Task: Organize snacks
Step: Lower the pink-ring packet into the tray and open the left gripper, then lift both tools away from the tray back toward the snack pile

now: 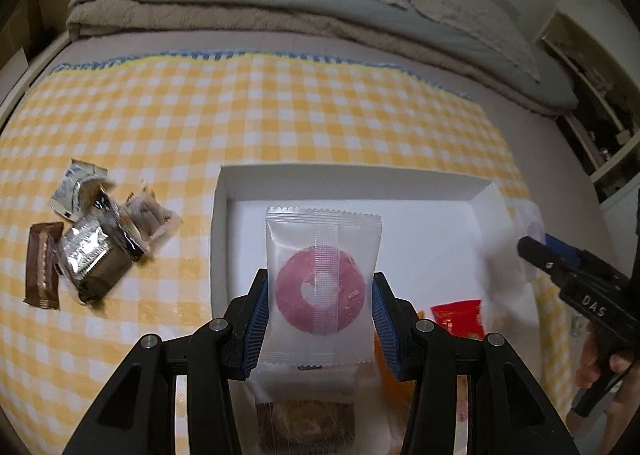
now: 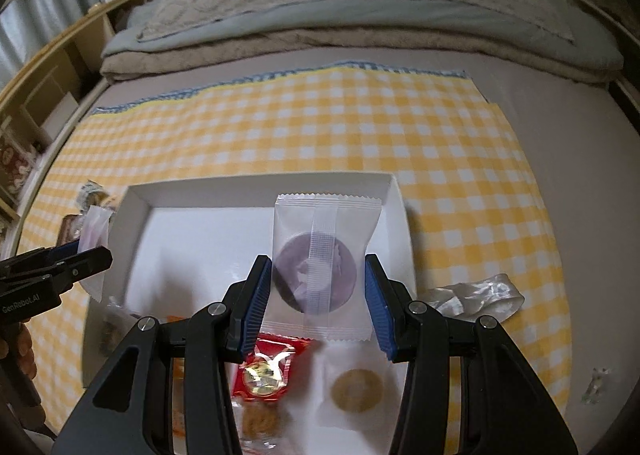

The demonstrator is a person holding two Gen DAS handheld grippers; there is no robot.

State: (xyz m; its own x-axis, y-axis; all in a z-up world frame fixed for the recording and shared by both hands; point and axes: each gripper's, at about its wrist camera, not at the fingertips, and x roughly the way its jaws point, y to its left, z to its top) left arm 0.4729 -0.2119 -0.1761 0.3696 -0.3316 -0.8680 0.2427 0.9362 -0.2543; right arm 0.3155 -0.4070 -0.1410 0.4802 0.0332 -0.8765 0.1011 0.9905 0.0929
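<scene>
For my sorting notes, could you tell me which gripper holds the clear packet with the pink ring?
The left gripper holds the clear packet with the pink ring-shaped snack; the right gripper grips a clear packet with a dark purple disc.

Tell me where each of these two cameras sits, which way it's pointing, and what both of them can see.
Left wrist view: sits on the left gripper, looking forward over the white tray toward the pillows; its own fingers clamp a pink ring snack packet; the right gripper shows at right.
Right wrist view: sits on the right gripper, facing the same way; its fingers clamp a purple disc snack packet; the left gripper shows at left.
Shared: the tray, the yellow checked cloth, the red packet.
</scene>
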